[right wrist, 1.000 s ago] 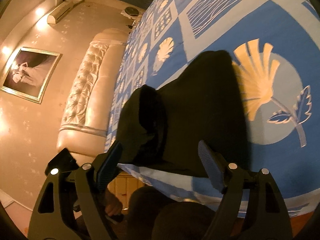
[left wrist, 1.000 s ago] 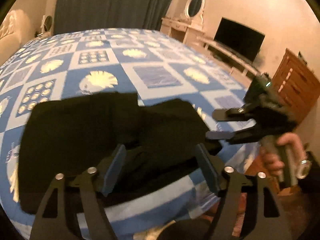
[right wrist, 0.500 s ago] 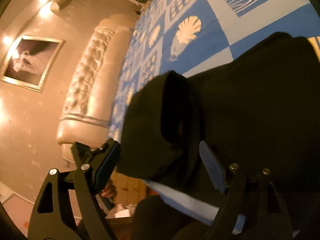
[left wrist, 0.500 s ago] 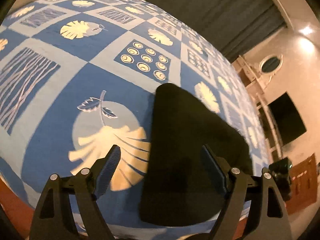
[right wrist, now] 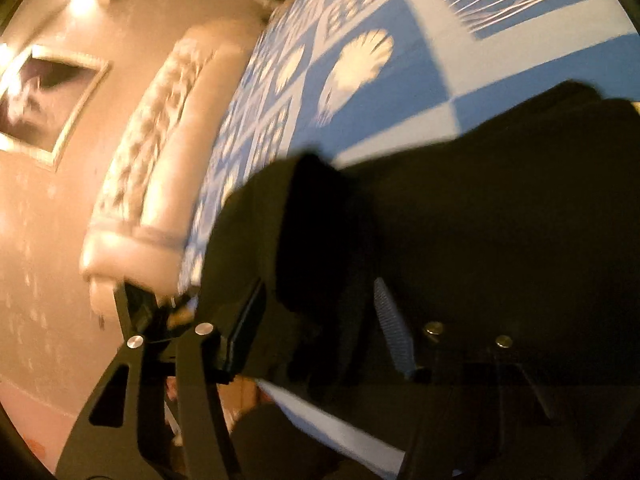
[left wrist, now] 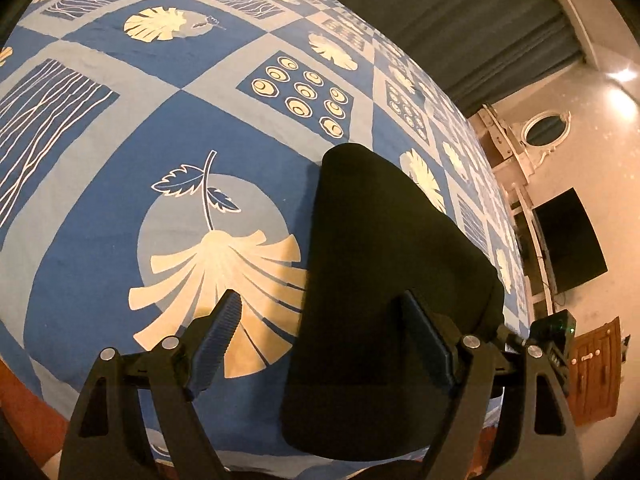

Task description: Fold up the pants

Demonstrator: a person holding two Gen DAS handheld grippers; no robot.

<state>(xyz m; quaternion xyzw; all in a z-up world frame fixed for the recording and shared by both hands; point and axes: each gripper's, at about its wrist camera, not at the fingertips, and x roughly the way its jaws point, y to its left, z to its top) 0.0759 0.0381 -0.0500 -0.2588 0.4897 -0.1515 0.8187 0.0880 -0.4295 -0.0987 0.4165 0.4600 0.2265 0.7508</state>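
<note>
The black pants point(left wrist: 384, 280) lie folded on the blue patterned bedspread point(left wrist: 120, 168), near the bed's front edge. My left gripper point(left wrist: 320, 336) is open above the pants' left edge, with nothing between its fingers. In the right wrist view the pants point(right wrist: 480, 220) fill the lower right, and a bunched fold of them point(right wrist: 316, 248) sits between the open fingers of my right gripper point(right wrist: 320, 320). The pads do not press on the cloth. The right gripper also shows at the right edge of the left wrist view point(left wrist: 556, 332).
A padded cream headboard point(right wrist: 160, 152) and a framed picture point(right wrist: 44, 96) are on the wall to the left. A dark TV point(left wrist: 568, 240), an oval mirror point(left wrist: 546, 130) and a wooden dresser point(left wrist: 596, 364) stand to the right. Dark curtains point(left wrist: 460, 8) hang behind the bed.
My left gripper swung from the middle of the pants to their left edge and now looks along the bed. My right gripper moved in close over the bunched fold.
</note>
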